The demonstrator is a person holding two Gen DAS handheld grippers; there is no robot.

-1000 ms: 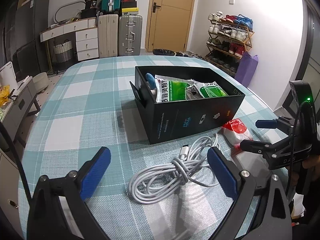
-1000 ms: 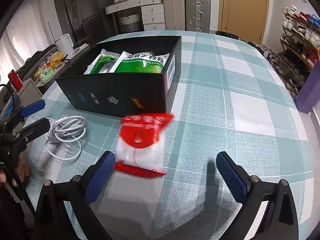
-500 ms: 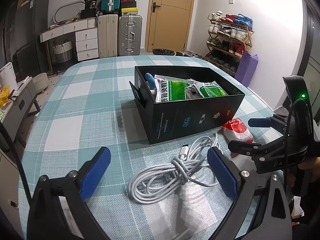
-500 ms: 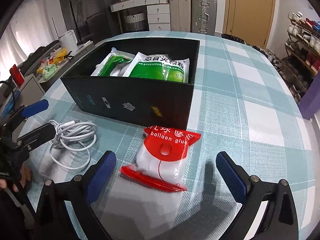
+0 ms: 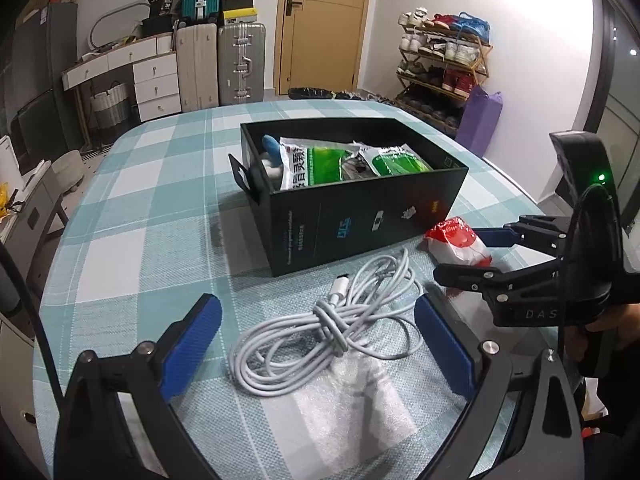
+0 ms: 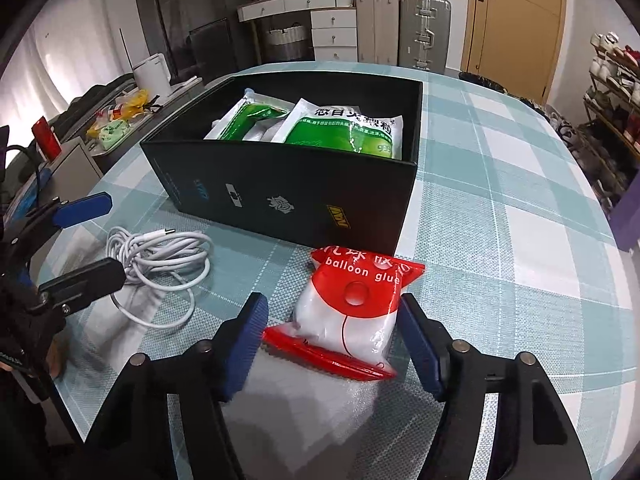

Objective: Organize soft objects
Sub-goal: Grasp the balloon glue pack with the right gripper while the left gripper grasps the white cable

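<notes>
Two loose items sit outside the open black cardboard box (image 6: 288, 184) on the teal-and-white checked tablecloth (image 6: 520, 240): a red-and-clear plastic pouch printed "balloon glue" (image 6: 352, 312), just in front of the box's near wall by its right corner, and a coiled white charging cable (image 5: 336, 320), in front of the same wall toward its left end. Inside the box, two green-and-white foil sachets (image 6: 348, 128) lie flat, with something blue (image 5: 270, 146) at the far left end, too hidden to name.

Right gripper (image 6: 334, 344): jaws apart but narrowed, blue pads either side of the pouch's lower half; contact not clear, looks just short of touching. Left gripper (image 5: 318, 344): jaws wide apart, straddling the cable, nothing held.

Step in hand, as I judge it: closing on the pouch.
- Pinch across the stuffed white body, not the thin red bottom seam, which would likely slip or fold.
- Squeeze gently; the soft filling will give.
- Lift straight up first, since the pouch top lies against the box wall and could snag.
- Clear the rim, then drop it into the free space near the box's right end, beside the sachets.
- Keep the left gripper off the cable until the right is clear; the two are near each other.
</notes>
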